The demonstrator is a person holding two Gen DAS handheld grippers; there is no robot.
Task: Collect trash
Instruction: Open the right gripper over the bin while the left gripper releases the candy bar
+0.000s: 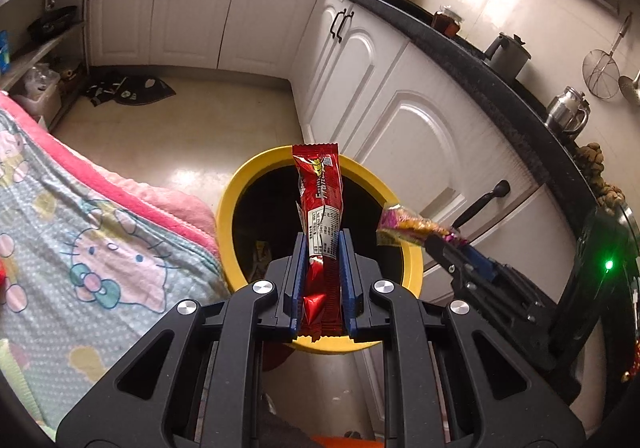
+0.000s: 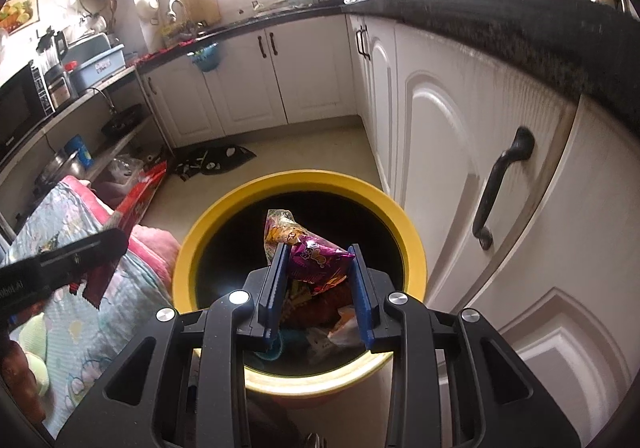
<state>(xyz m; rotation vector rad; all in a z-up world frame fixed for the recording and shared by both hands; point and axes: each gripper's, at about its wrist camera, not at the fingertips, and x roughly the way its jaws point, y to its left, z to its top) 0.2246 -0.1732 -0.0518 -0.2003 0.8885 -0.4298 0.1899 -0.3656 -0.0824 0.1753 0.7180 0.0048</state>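
Left hand-held gripper [image 1: 324, 248] pinching red wrapper [image 1: 318, 199], right hand-held gripper [image 2: 320, 260] pinching purple packet [image 2: 316, 260]; yellow bin [image 2: 224, 215] between blanket [image 1: 80, 207], cabinets [image 2: 440, 151].

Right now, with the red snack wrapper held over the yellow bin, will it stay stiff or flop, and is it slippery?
The red snack wrapper probably is fairly stiff: it stands upright above the left gripper without drooping. It looks flat, so likely very light. Its glossy foil may slide between the fingers.
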